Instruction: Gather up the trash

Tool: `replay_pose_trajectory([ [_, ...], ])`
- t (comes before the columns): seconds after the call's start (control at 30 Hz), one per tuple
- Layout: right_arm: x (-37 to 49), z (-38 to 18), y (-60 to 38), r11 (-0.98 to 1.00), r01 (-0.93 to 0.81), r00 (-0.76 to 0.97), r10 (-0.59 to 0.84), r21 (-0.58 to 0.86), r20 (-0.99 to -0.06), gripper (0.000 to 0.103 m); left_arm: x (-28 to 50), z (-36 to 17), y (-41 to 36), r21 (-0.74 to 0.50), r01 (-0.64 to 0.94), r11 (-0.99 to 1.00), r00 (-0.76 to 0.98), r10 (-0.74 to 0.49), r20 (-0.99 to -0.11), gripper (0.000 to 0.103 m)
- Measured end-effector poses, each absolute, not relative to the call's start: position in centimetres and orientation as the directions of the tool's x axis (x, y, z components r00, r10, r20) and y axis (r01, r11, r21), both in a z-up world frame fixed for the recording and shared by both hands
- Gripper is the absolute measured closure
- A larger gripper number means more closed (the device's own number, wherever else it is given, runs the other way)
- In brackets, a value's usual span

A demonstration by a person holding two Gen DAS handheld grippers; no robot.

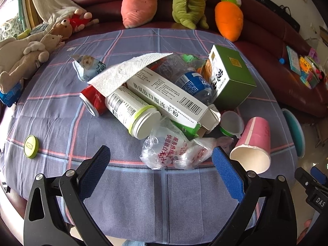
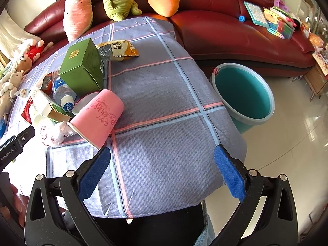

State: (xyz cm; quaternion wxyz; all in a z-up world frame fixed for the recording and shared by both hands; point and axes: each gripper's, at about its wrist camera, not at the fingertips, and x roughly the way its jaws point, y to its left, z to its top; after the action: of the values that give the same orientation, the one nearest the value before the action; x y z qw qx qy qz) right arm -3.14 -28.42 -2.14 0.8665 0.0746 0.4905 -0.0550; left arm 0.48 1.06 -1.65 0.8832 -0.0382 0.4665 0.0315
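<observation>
A heap of trash lies on the checked tablecloth (image 1: 61, 123): a white carton (image 1: 170, 100), a white canister (image 1: 131, 110), a red can (image 1: 92, 100), a paper towel (image 1: 127, 71), a water bottle (image 1: 194, 84), a green box (image 1: 231, 78) and a crumpled clear bag (image 1: 170, 149). A pink paper cup (image 1: 254, 143) lies on its side at the right. My left gripper (image 1: 162, 164) hangs open just short of the bag, holding nothing. My right gripper (image 2: 162, 164) is open over bare cloth, the pink cup (image 2: 98, 116) beyond its left finger. A teal bucket (image 2: 244, 94) stands on the floor to the right.
A green lid (image 1: 31, 146) and a snack wrapper (image 1: 88, 67) lie apart at the left; another wrapper (image 2: 116, 50) lies behind the green box (image 2: 84, 67). Plush toys line the dark red sofa (image 2: 225, 30), which wraps around the table. The tiled floor (image 2: 287, 143) is at the right.
</observation>
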Motion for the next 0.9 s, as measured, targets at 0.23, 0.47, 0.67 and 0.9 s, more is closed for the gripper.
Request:
replay_pose_trajectory([
  [0.23,-1.9,-2.4,-28.1,0.986,0.148,0.497,-0.012,0.071,-0.868,0.006,1.4,-2.5,1.7,-0.051,-0.092,0.994,0.541,0.007,-0.841,0.004],
  [0.47,-0.2,-2.2,-28.0,0.987,0.133,0.502,0.015,0.095,-0.865,0.006,4.4,-1.4,3.8,-0.132,-0.129,0.983,0.509,-0.049,-0.859,0.004],
  [0.67,1.4,-2.1,-28.2,0.987,0.113,0.511,0.040,0.113,-0.859,0.006,7.7,-0.3,2.2,-0.147,-0.121,0.982,0.495,-0.068,-0.866,0.005],
  [0.9,2.8,-2.6,-29.3,0.984,0.112,0.500,0.063,0.137,-0.864,0.006,10.4,-2.8,1.5,-0.148,-0.178,0.973,0.409,-0.063,-0.910,0.035],
])
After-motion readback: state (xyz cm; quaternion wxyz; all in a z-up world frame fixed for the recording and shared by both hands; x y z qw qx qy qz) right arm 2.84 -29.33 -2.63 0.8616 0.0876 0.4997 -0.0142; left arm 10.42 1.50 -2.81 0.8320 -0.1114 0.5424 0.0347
